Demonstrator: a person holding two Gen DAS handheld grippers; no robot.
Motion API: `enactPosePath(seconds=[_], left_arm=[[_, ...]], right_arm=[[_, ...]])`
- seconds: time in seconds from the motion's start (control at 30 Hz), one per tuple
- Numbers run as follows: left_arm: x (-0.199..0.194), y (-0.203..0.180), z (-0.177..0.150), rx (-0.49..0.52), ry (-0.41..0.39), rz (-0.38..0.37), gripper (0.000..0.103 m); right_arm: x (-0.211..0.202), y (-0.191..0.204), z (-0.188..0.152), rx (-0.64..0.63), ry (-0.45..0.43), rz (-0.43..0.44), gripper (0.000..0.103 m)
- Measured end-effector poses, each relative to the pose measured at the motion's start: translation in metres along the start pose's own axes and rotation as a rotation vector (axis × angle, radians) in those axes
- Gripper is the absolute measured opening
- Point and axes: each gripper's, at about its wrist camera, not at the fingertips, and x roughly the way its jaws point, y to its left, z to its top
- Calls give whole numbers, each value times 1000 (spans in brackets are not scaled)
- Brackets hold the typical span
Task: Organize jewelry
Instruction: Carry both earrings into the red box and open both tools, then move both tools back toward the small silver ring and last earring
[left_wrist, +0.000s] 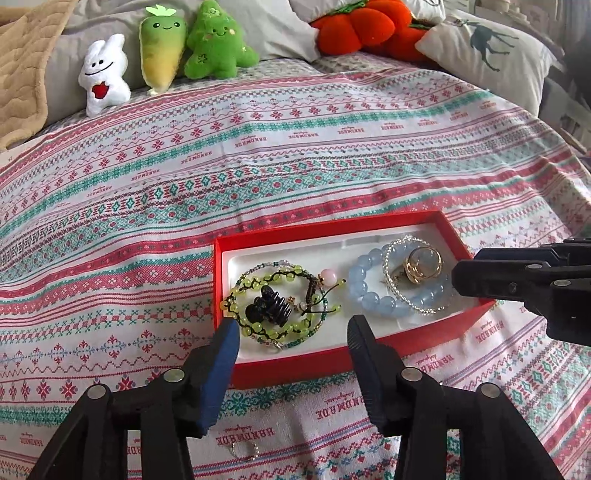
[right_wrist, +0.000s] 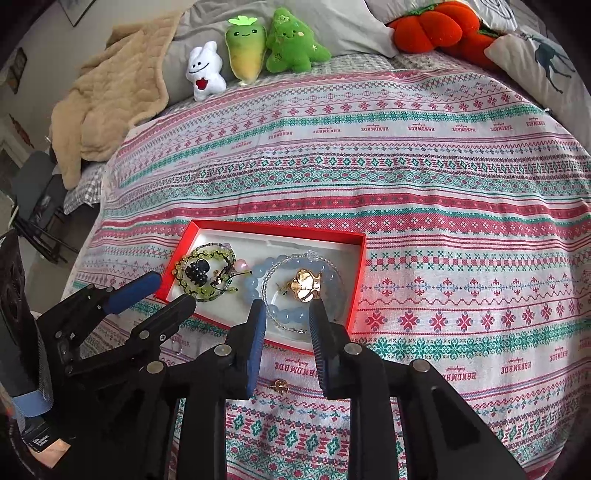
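A red box (left_wrist: 332, 225) with a white lining lies on the patterned cloth. In its left half a green bead bracelet (left_wrist: 255, 286) rings a black hair clip (left_wrist: 267, 308). Its right half holds a blue bead bracelet (left_wrist: 369, 295), a clear bead bracelet (left_wrist: 391, 280) and a gold clip (left_wrist: 423, 264). My left gripper (left_wrist: 293, 325) hangs open over the box's near left edge with nothing between its fingers. My right gripper (right_wrist: 288, 306) stands a little open just short of the gold clip (right_wrist: 304, 288), also with nothing between its fingers.
A thin ring (left_wrist: 243, 450) and a small gold piece (right_wrist: 279, 386) lie on the cloth in front of the box. Plush toys (left_wrist: 162, 48), pillows (left_wrist: 487, 48) and a tan blanket (right_wrist: 110, 96) line the far side. The bed's edge drops off at left (right_wrist: 92, 229).
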Motion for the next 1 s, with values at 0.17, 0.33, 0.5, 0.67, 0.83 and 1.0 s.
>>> enactPosePath(seconds=[0.17, 0.33, 0.5, 0.67, 0.83, 1.0], left_arm=[[-4, 7, -3, -17, 43, 7, 74], [-1, 23, -10, -63, 121, 23, 82], [7, 40, -18, -133, 212, 20, 83], [15, 46, -24, -153, 266, 33, 83], [24, 50, -31, -191, 321, -16, 83], [34, 54, -38, -212, 360, -28, 83]], right_arm=[[-6, 0, -5, -4, 4, -4, 39], [-7, -5, -10, 18, 22, -27, 46], [-3, -11, -16, 43, 68, -69, 48], [-1, -12, -21, 49, 92, -85, 53], [4, -10, -25, 52, 123, -106, 61], [20, -15, -33, 84, 207, -138, 62]])
